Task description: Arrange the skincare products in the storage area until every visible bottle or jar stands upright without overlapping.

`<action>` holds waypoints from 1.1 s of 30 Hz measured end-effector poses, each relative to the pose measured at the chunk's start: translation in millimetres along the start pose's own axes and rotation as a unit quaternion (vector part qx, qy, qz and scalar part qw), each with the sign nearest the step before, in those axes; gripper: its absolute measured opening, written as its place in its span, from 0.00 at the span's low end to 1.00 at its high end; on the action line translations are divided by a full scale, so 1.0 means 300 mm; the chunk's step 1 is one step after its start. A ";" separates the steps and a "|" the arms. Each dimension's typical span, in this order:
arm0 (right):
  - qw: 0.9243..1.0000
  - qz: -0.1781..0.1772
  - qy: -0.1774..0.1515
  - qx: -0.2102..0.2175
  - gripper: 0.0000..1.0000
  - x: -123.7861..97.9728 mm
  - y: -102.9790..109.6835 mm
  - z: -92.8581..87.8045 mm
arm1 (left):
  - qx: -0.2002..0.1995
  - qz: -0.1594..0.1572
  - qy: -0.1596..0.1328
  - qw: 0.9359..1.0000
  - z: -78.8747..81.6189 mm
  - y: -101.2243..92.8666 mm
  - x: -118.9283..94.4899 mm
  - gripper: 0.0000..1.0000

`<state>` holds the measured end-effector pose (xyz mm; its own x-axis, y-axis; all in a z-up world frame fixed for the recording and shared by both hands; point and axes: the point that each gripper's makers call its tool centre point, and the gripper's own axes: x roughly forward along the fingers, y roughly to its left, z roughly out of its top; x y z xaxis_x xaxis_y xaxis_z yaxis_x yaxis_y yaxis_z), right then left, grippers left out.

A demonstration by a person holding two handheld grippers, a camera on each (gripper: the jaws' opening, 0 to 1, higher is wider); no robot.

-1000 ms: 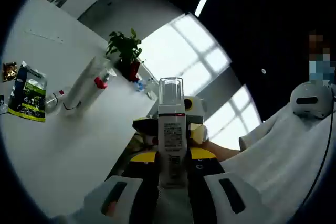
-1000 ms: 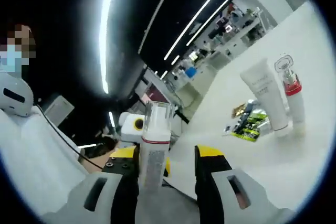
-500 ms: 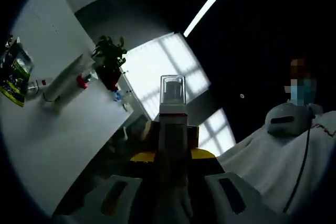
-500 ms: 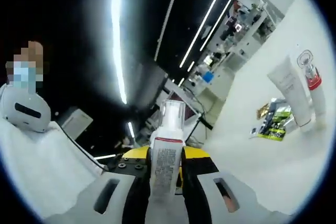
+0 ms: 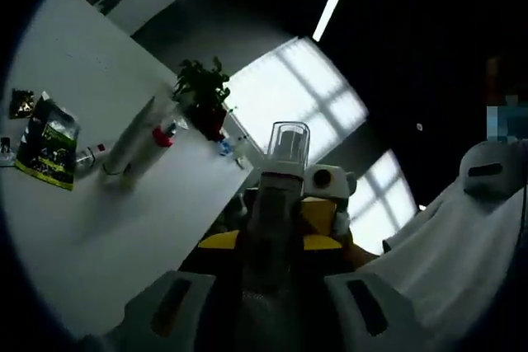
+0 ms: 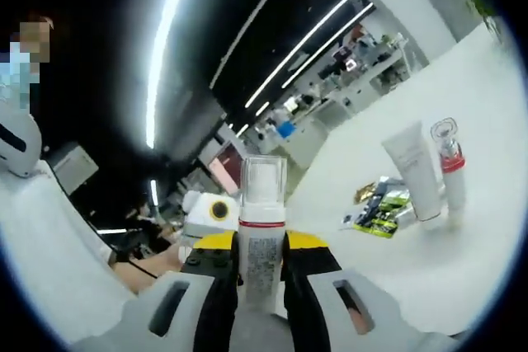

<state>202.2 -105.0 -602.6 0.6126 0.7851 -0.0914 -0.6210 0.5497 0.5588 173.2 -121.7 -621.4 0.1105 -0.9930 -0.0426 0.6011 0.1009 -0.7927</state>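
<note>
A pump bottle [image 5: 280, 179] with a clear cap and a red band is held up in the air, off the table. My left gripper [image 5: 268, 241] is shut on its lower body. The same bottle [image 6: 262, 204] shows in the right gripper view, label facing the camera, with my right gripper [image 6: 261, 241] shut on it too. The two grippers face each other across the bottle. On the white table [image 6: 462, 269] a white tube [image 6: 410, 171] and a red-banded bottle [image 6: 450, 166] stand side by side; the tube [image 5: 132, 138] and red-banded bottle [image 5: 165, 133] also show in the left gripper view.
A green sachet [image 6: 375, 204] lies beside the tube, also seen as a green packet [image 5: 45, 142]. A potted plant [image 5: 202, 92] stands at the table's far edge. A person in white [image 5: 462, 237] is close behind the grippers.
My right gripper's jaws have closed on the bottle, which earlier rested against one jaw only. Both views have swung with the hands; the left gripper kept its hold.
</note>
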 end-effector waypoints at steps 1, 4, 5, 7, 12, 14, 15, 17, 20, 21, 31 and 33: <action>1.000 -0.014 0.007 -0.016 0.19 0.001 -0.006 -0.004 | 0.018 0.020 0.010 1.000 -0.005 0.017 -0.004 0.21; 0.995 -0.054 0.040 -0.075 0.19 0.002 -0.030 -0.015 | 0.074 0.067 0.051 0.994 -0.038 0.047 -0.017 0.20; 0.994 -0.060 0.040 -0.080 0.20 0.004 -0.031 -0.012 | 0.100 0.092 0.068 0.988 -0.049 0.064 -0.023 0.22; 0.995 -0.077 0.025 -0.065 0.20 0.012 -0.035 0.007 | 0.137 0.134 0.075 0.979 -0.045 0.089 -0.030 0.28; 0.989 -0.131 0.012 -0.064 0.20 0.030 -0.065 0.012 | 0.194 0.201 0.050 0.959 0.014 0.101 -0.031 0.25; 0.988 -0.147 0.005 -0.050 0.20 0.040 -0.070 0.010 | 0.195 0.232 0.032 0.952 0.036 0.109 -0.033 0.24; 0.986 -0.159 0.000 -0.043 0.20 0.041 -0.076 0.009 | 0.200 0.247 0.018 0.948 0.052 0.107 -0.032 0.24; 0.984 -0.175 0.000 -0.041 0.20 0.042 -0.076 0.001 | 0.218 0.275 0.013 0.936 0.068 0.117 -0.040 0.26; 0.984 -0.176 -0.005 -0.035 0.20 0.048 -0.060 -0.009 | 0.265 0.300 0.028 0.916 0.068 0.103 -0.028 0.27; 0.984 -0.176 -0.009 -0.033 0.20 0.052 -0.052 -0.007 | 0.272 0.306 0.027 0.912 0.069 0.099 -0.026 0.25; 0.992 -0.126 -0.010 -0.025 0.20 0.047 -0.008 0.015 | 0.234 0.249 0.010 0.940 0.078 0.061 -0.035 0.19; 0.995 -0.093 -0.006 -0.027 0.21 0.047 0.015 0.020 | 0.233 0.232 0.013 0.944 0.075 0.046 -0.042 0.19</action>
<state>211.1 -93.2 -596.4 0.7252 0.6650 -0.1784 -0.5213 0.6996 0.4888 197.9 -106.4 -618.1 0.4313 -0.8358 -0.3396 0.7764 0.5356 -0.3321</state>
